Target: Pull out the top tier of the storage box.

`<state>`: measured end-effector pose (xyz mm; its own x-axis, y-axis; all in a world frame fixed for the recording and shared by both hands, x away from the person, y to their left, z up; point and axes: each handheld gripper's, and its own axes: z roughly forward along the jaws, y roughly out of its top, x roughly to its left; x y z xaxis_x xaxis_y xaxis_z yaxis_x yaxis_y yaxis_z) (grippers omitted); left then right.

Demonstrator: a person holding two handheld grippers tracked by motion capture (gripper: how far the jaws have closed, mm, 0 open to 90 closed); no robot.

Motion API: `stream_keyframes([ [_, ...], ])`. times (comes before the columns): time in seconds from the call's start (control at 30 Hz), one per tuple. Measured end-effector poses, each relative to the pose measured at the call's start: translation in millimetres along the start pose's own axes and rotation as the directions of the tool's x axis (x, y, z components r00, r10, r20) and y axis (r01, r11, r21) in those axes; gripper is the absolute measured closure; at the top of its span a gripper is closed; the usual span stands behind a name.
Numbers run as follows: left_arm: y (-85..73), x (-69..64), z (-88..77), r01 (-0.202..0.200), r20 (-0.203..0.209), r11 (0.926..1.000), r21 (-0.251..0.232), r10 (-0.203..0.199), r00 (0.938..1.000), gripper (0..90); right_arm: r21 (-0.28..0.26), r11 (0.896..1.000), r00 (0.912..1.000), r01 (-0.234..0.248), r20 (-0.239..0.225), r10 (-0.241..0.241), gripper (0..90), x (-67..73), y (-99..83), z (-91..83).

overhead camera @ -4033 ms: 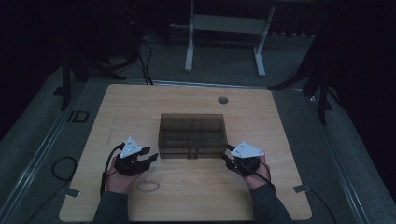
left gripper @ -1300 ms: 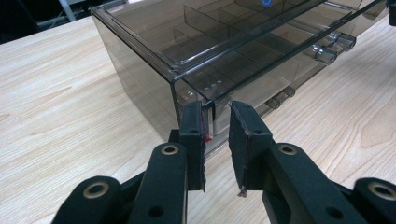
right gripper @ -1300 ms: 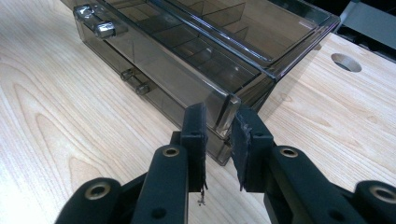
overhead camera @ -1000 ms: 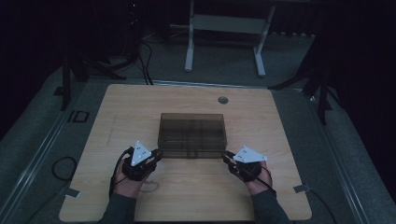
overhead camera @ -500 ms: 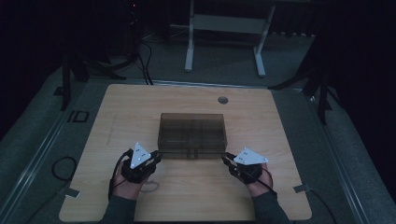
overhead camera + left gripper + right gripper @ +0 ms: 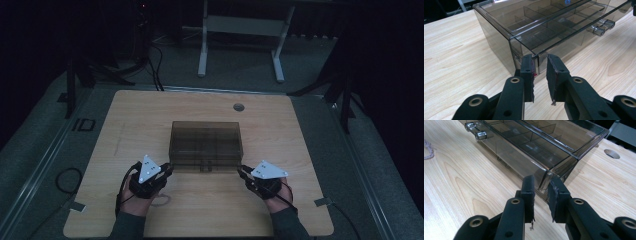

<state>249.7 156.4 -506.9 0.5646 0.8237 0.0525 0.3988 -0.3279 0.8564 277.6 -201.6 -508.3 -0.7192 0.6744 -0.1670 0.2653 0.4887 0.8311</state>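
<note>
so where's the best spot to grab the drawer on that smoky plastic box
By the two clear knobs on the drawer organizer's front face, probably. They stick out toward the person, so a gripper coming level from the near side could close on one and pull. The flat, smooth front offers nothing else to pinch.

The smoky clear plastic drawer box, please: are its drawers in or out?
In: both drawer fronts sit flush with the box front.

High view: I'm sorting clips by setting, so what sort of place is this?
Probably a dim lab or recording room: one wooden table on grey carpet, cables on the floor, and a white desk frame behind.
</note>
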Motion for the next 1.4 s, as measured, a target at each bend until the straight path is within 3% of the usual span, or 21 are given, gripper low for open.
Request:
stream_keyframes([
  [1.4,-10.7,-14.4,-15.1,0.011,0.008,0.9998,-0.016,-0.011,0.9999,77.0,-0.009,1.000,1.0000,-0.002,-0.006,0.002,75.8,11.7,-8.7,-13.7],
])
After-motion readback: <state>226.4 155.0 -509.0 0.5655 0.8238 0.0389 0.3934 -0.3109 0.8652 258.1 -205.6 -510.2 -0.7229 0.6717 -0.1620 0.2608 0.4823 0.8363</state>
